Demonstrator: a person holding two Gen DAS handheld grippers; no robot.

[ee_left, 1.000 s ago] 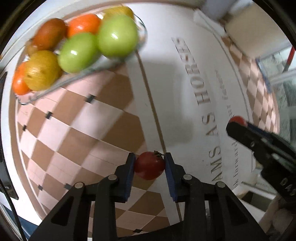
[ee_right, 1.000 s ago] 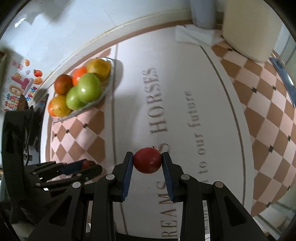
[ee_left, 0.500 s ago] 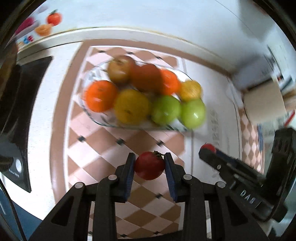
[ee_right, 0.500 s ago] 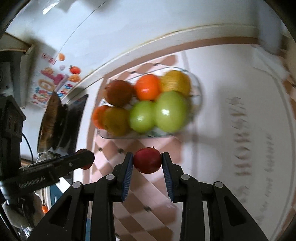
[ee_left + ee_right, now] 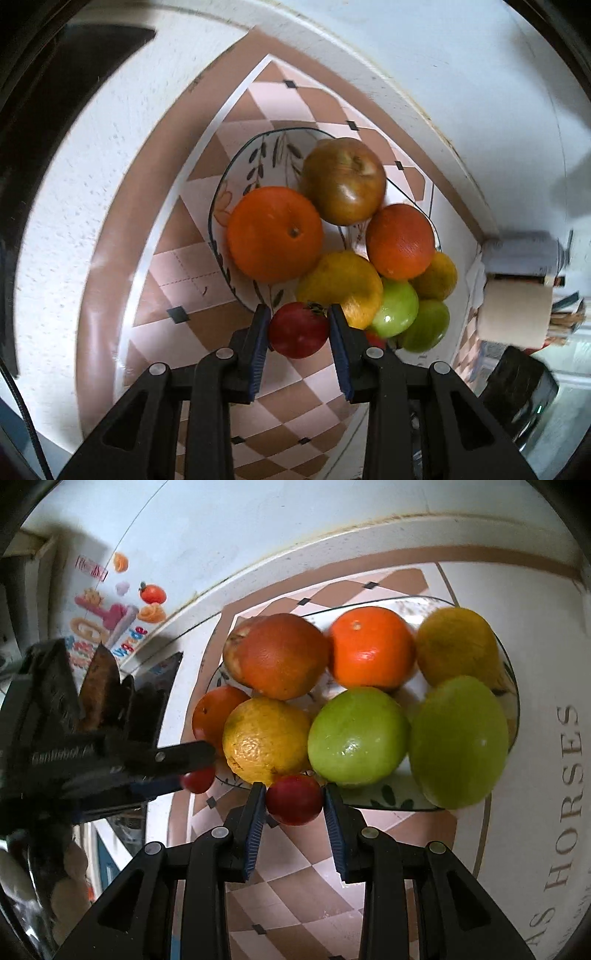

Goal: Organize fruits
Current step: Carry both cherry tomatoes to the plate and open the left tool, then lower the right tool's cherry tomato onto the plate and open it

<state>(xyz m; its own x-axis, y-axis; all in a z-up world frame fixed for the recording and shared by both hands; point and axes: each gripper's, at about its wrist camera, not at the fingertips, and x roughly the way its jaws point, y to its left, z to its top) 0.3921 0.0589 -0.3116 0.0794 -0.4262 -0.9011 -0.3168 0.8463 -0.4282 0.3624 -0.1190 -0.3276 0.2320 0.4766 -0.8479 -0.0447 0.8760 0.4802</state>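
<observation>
Two views. Left wrist: a glass dish [image 5: 236, 173] with a leaf pattern holds oranges, yellow citrus, green apples and a brownish apple [image 5: 343, 181]. The left gripper [image 5: 298, 330] clamps a small red tomato [image 5: 297, 329], glossy, at the dish's near edge.

Right wrist: the same piled dish [image 5: 513, 686] lies ahead. The right gripper [image 5: 293, 800] grips another red tomato [image 5: 293, 799] beside the rim.

Both green apples [image 5: 357, 736] are smooth and glossy, with bright highlights; at their 9 o'clock the yellow citrus [image 5: 266, 740] has a pitted, dull rind. The dish [image 5: 255, 166] looks like clear glass with painted leaves. The claw pads [image 5: 260, 347] are ribbed blue, rubber-like.
</observation>
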